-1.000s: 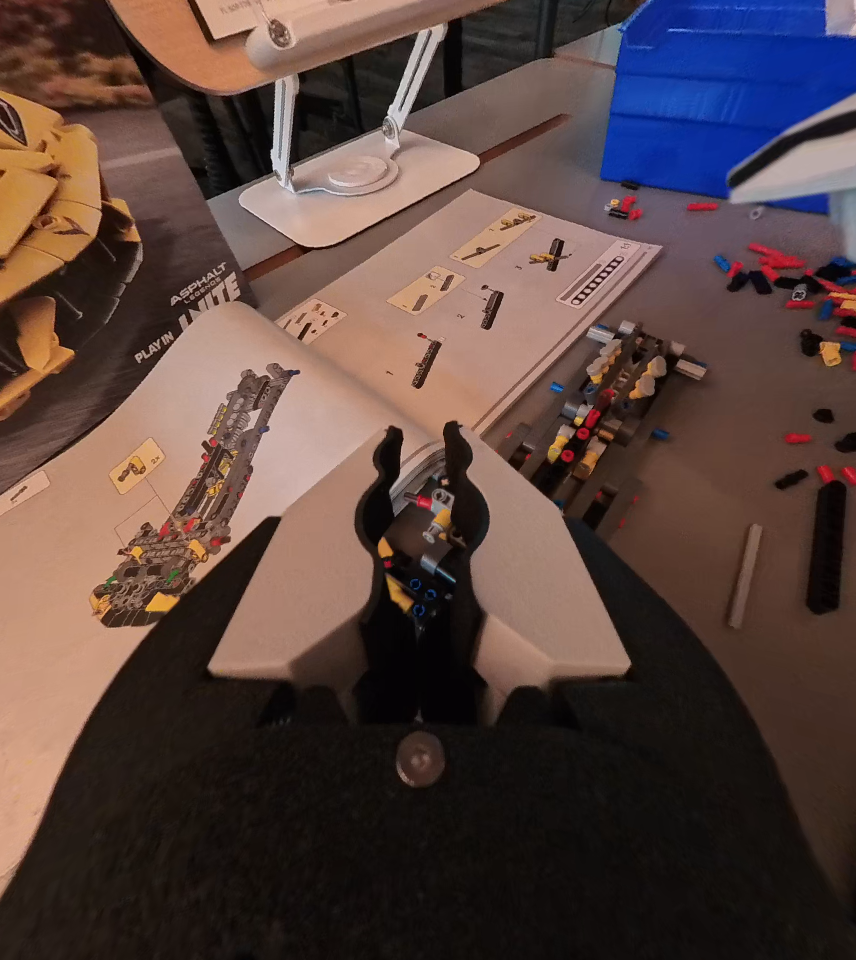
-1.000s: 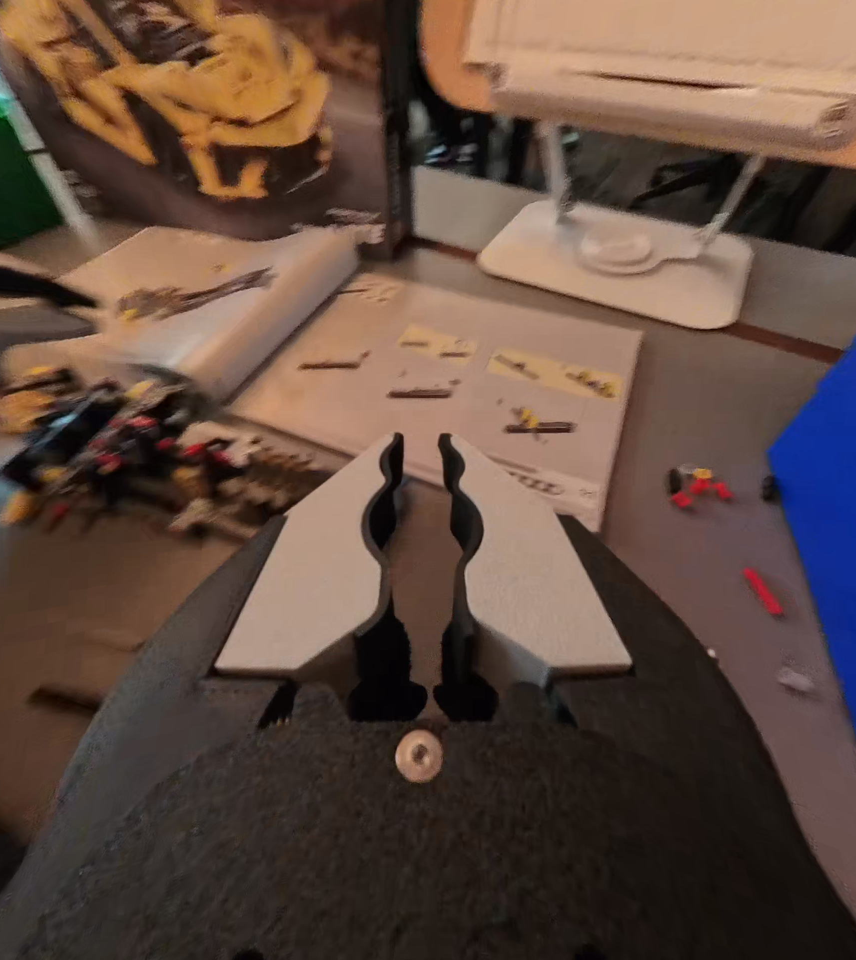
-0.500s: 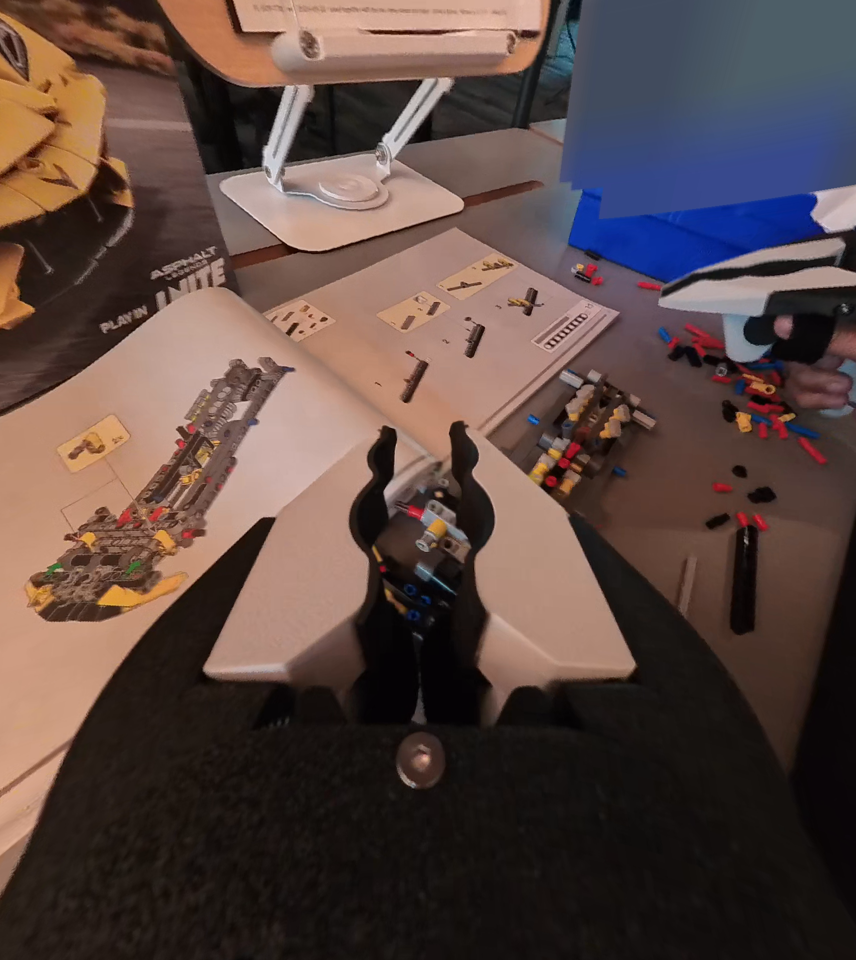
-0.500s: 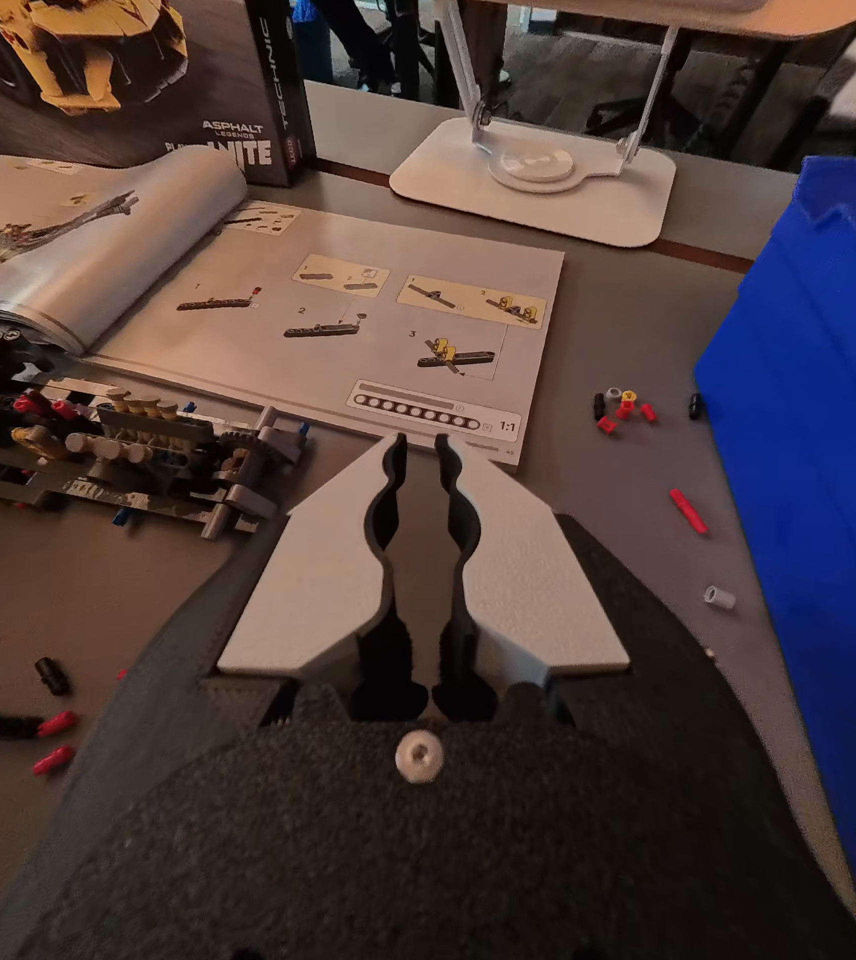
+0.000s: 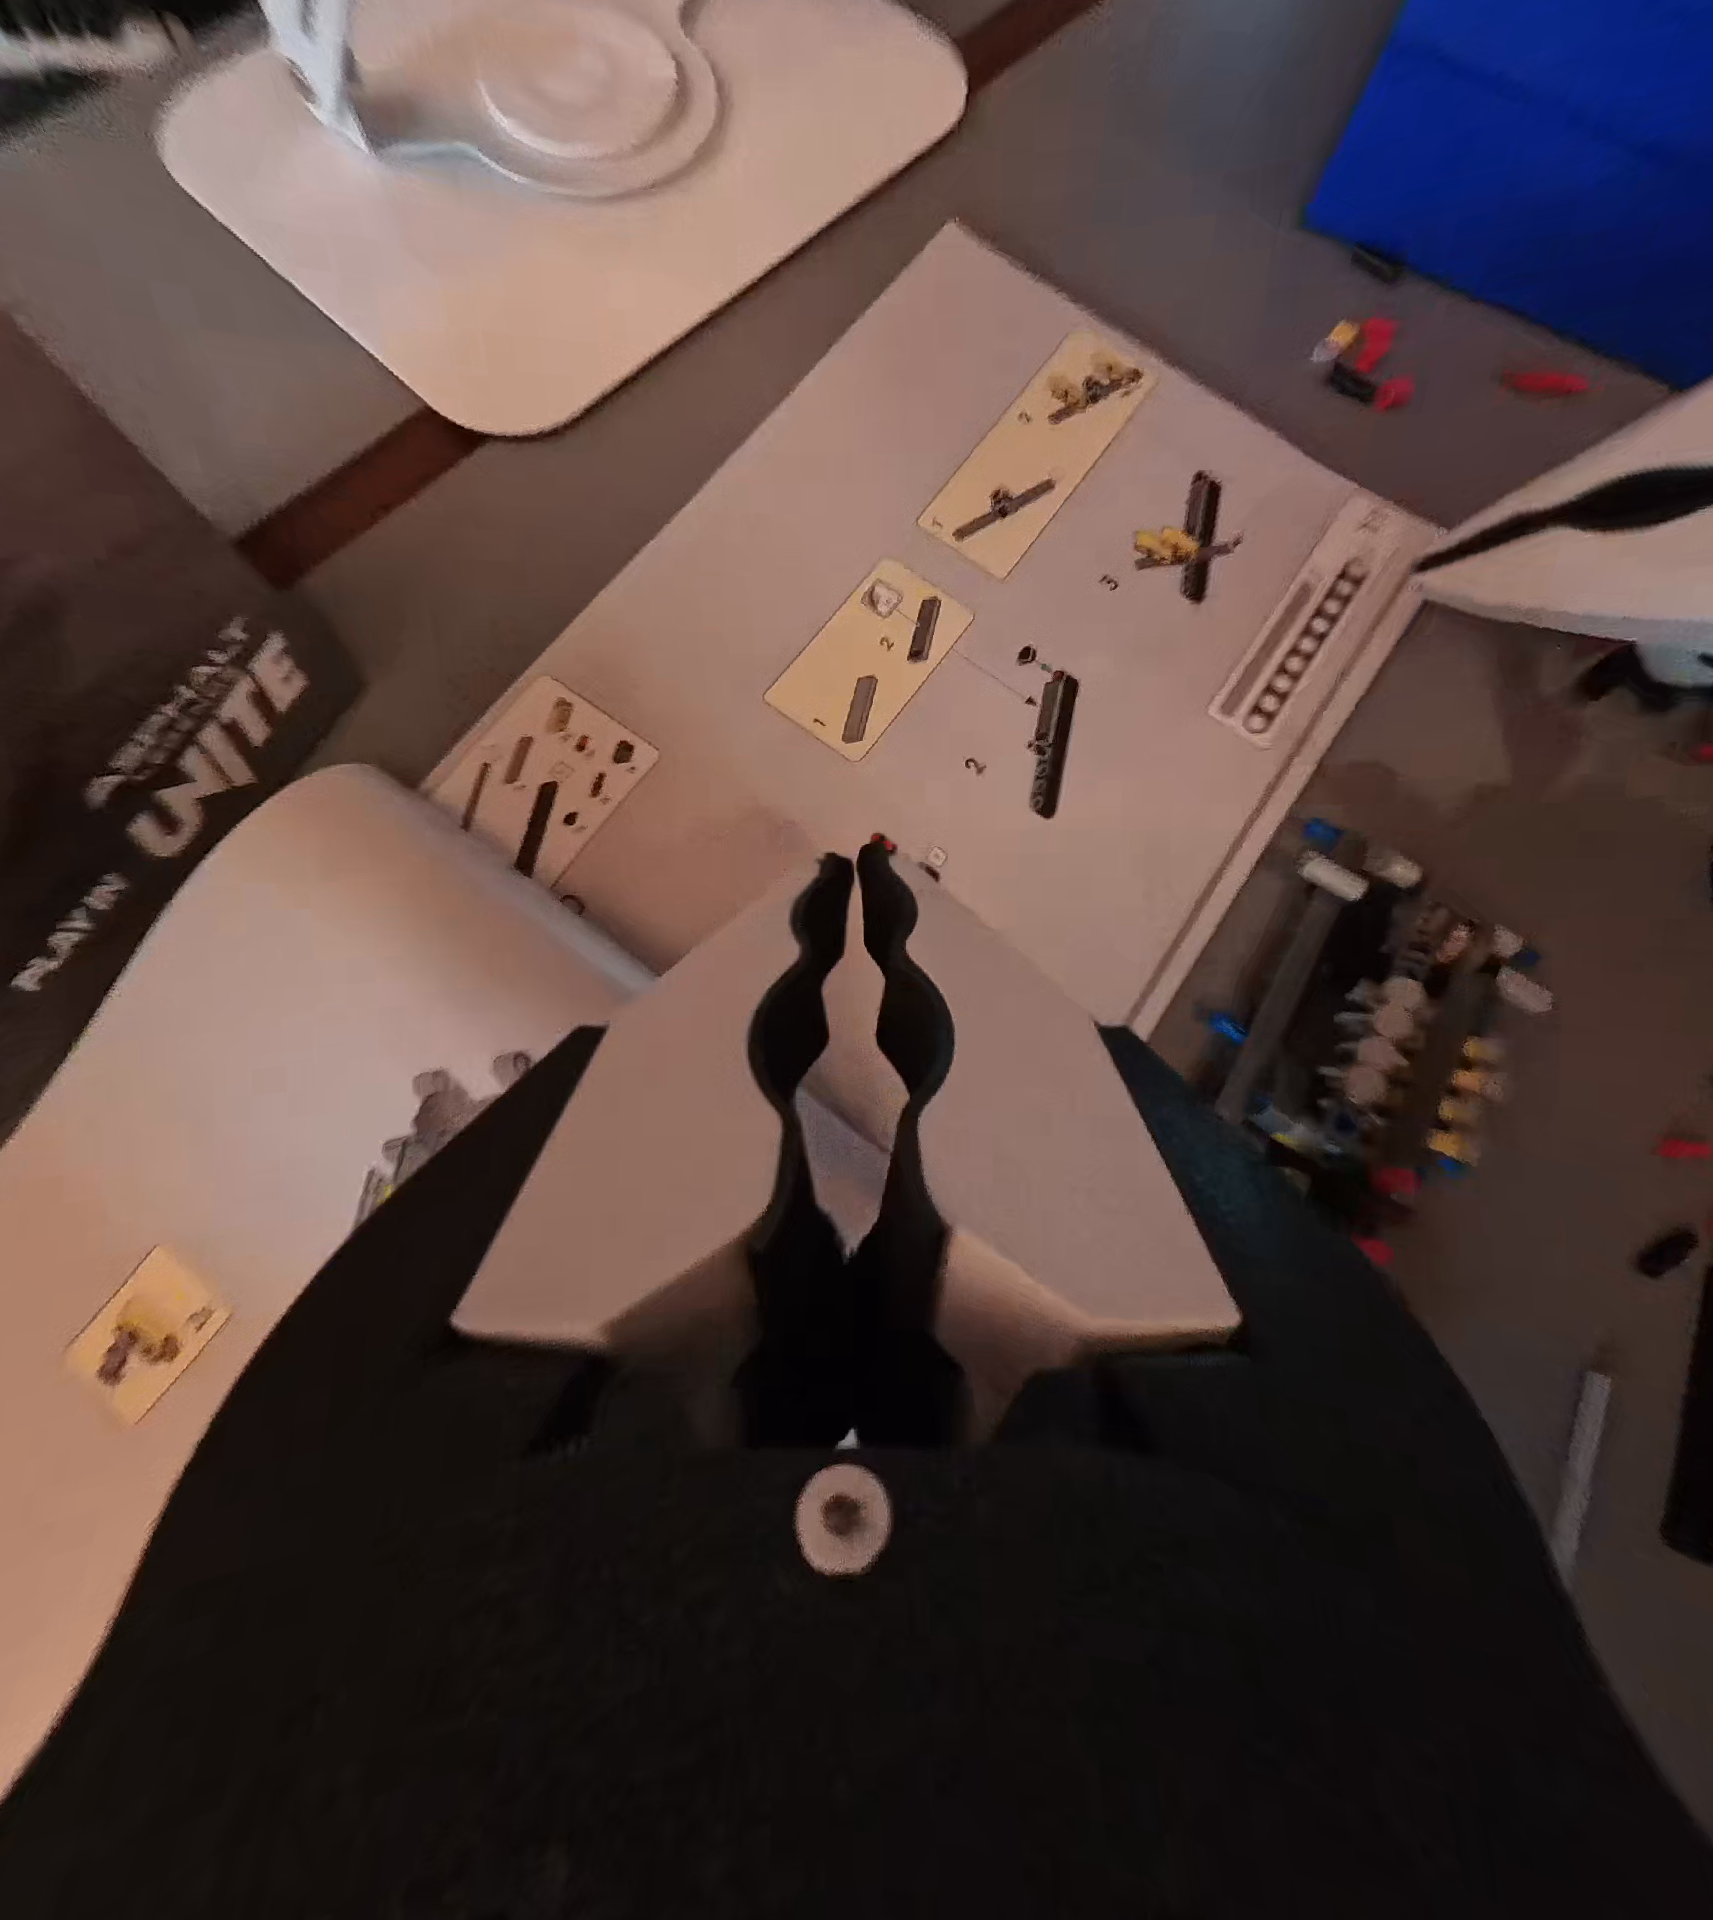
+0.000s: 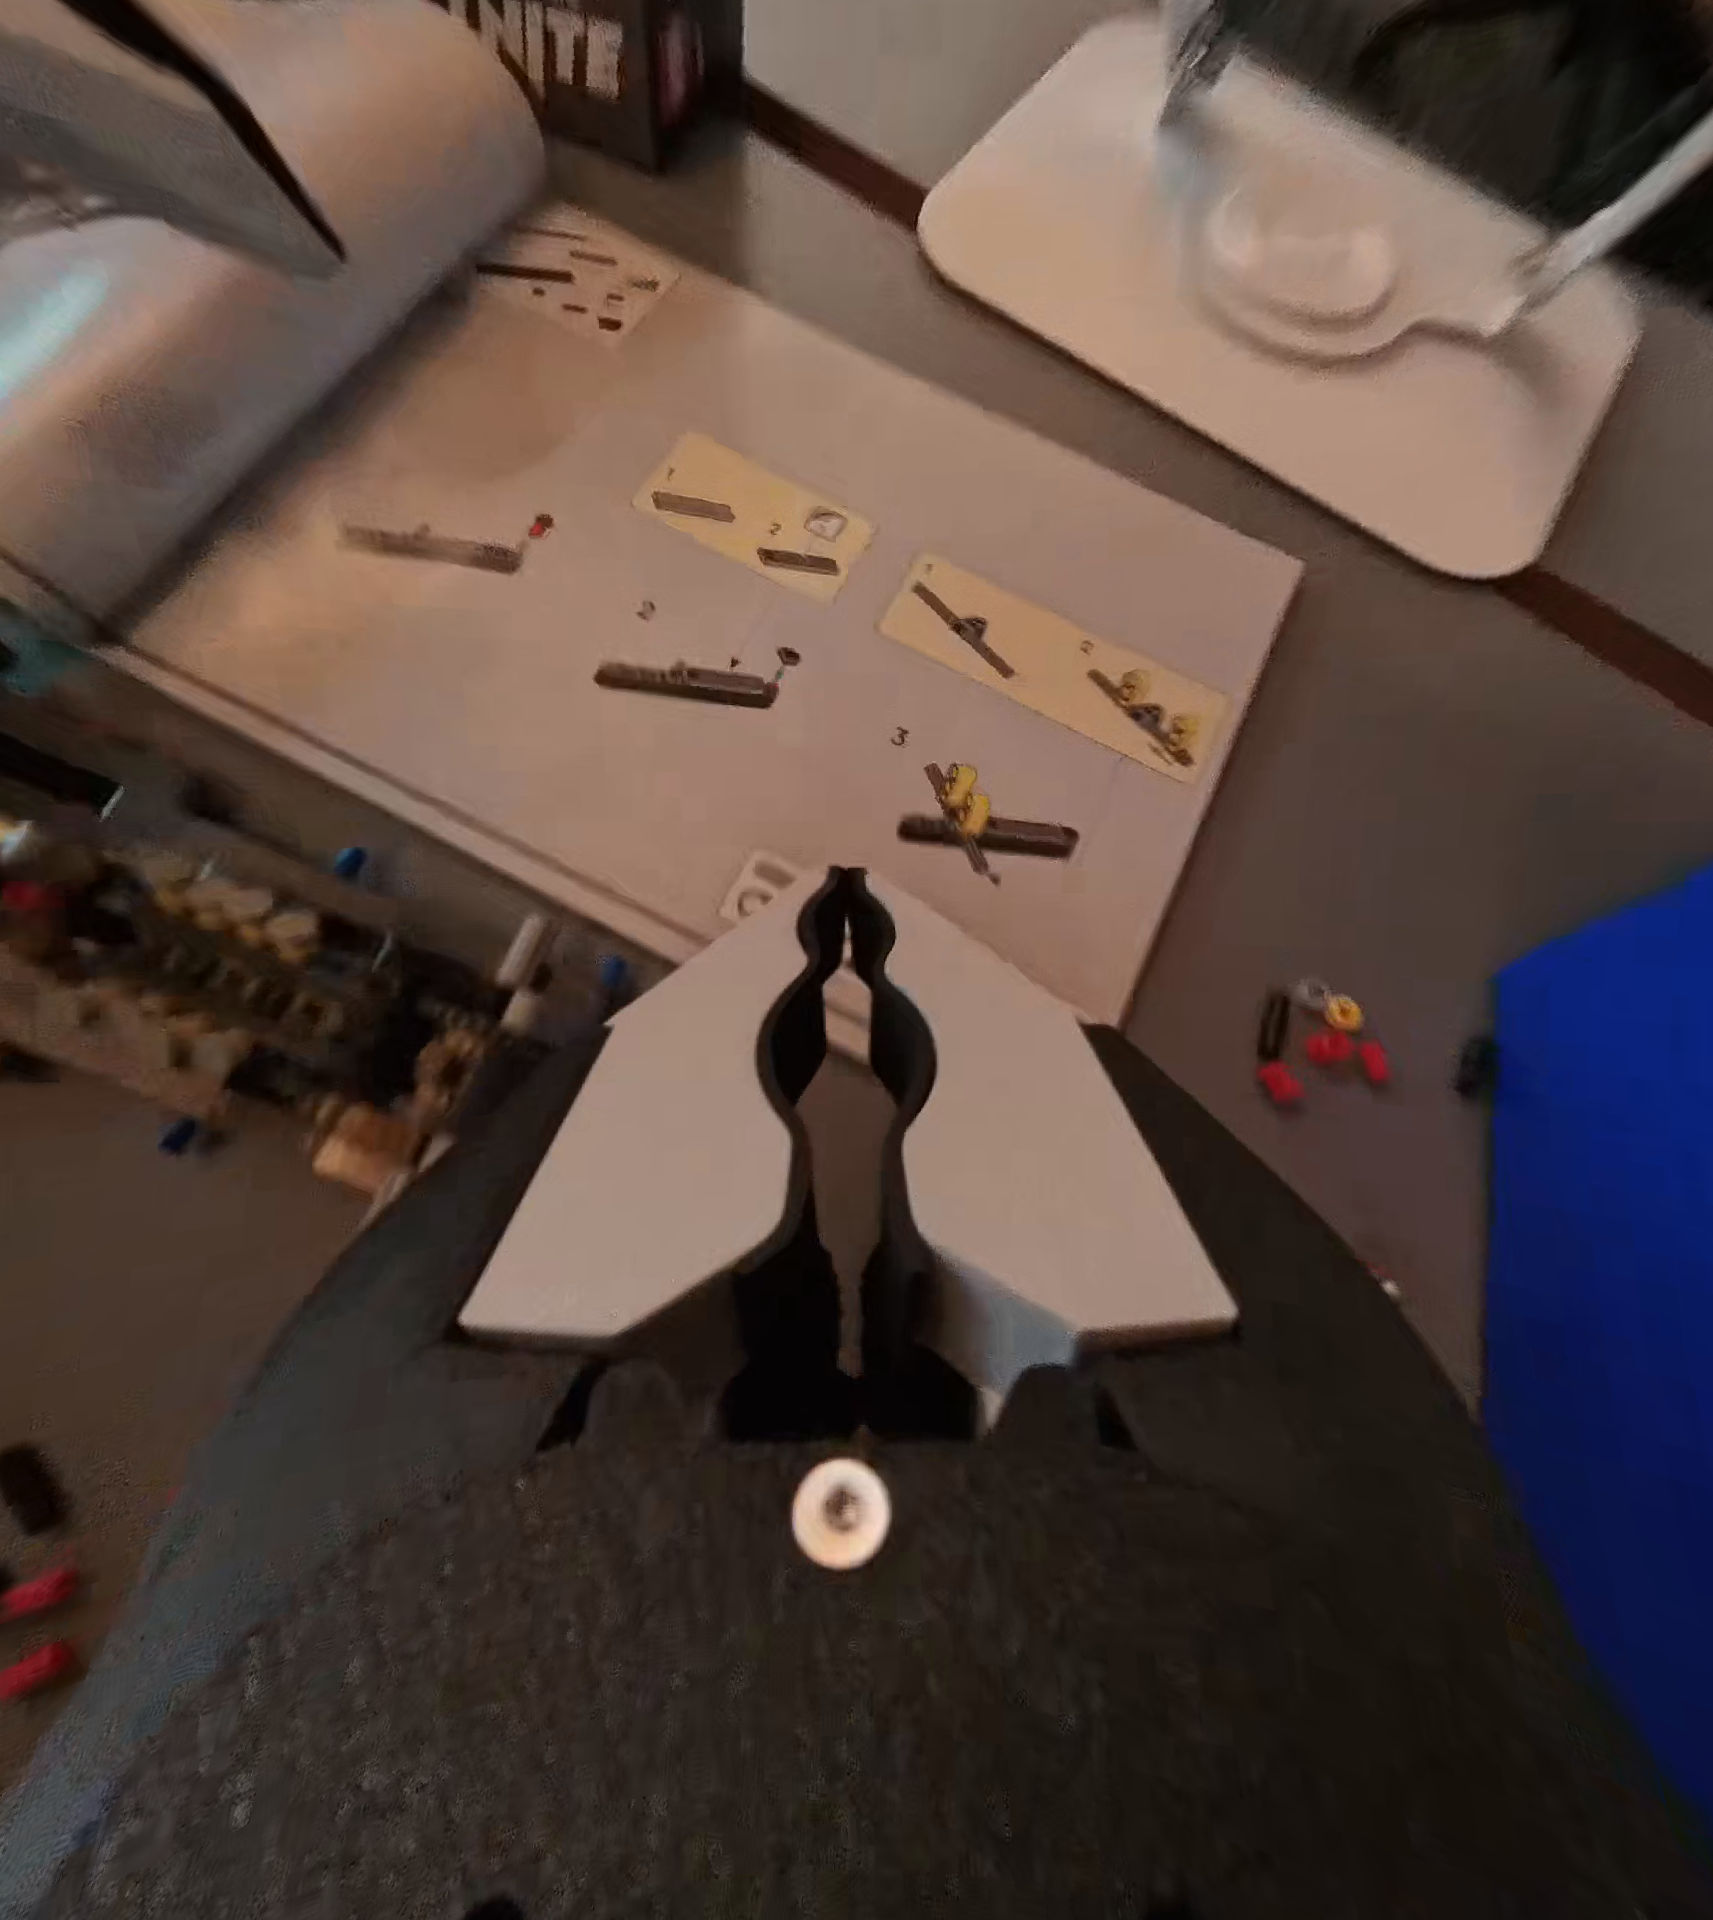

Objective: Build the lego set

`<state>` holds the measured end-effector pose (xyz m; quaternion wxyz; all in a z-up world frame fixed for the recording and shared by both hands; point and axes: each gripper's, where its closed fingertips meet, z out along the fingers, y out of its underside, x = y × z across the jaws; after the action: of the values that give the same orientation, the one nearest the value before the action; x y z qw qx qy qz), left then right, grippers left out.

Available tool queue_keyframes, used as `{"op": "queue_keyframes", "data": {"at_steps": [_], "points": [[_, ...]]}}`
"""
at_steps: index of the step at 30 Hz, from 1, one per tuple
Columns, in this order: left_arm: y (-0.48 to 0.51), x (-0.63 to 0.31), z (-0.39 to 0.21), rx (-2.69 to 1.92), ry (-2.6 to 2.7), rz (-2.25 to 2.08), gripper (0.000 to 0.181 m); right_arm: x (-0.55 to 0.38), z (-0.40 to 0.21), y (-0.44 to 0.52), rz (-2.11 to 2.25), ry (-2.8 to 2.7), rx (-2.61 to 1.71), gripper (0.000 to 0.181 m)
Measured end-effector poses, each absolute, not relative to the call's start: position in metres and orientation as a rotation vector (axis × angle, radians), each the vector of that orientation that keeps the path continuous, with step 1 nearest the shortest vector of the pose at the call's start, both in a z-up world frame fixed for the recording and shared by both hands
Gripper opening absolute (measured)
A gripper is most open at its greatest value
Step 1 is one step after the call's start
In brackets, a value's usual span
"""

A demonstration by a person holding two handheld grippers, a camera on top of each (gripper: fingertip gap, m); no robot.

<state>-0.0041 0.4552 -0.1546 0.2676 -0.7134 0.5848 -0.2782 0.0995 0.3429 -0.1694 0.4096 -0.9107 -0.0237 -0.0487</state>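
My left gripper (image 5: 856,871) and right gripper (image 6: 848,881) were both closed on nothing above the open manual (image 6: 727,665). The half-built lego chassis (image 5: 1392,1049), grey and black with yellow and red bits, lay on the bench (image 5: 1454,1455) beside it; the blue bin's (image 6: 1662,1299) inside was hidden.

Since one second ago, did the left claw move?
Yes. The left claw went forward, away from the chassis it was over, and now hangs above the right page of the instruction booklet, jaws shut.

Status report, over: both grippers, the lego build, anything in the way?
Left gripper shut, empty. Right gripper shut, empty. Lego build on table, untouched. Nothing blocking.
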Motion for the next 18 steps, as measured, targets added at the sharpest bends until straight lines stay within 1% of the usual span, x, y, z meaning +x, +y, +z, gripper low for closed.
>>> {"op": "queue_keyframes", "data": {"at_steps": [2,5,7,14,18], "points": [[0.456,0.0,-0.179,-1.982,1.645,-0.696,0.0,0.103,-0.18,0.365,-0.081,-0.072,-2.353,0.0],[0.463,-0.015,-0.211,-2.034,1.704,-0.553,0.0,0.108,-0.199,0.379,-0.154,-0.115,-2.445,0.0],[0.471,-0.025,-0.21,-2.049,1.667,-0.548,0.0,0.102,-0.21,0.377,-0.15,-0.123,-2.485,0.0],[0.485,-0.051,-0.199,-2.036,1.571,-0.577,0.0,0.09,-0.212,0.378,-0.174,-0.155,-2.418,0.0],[0.505,-0.071,-0.205,-2.035,1.534,-0.434,0.0,0.09,-0.212,0.377,-0.244,-0.169,-2.411,0.0]]}}
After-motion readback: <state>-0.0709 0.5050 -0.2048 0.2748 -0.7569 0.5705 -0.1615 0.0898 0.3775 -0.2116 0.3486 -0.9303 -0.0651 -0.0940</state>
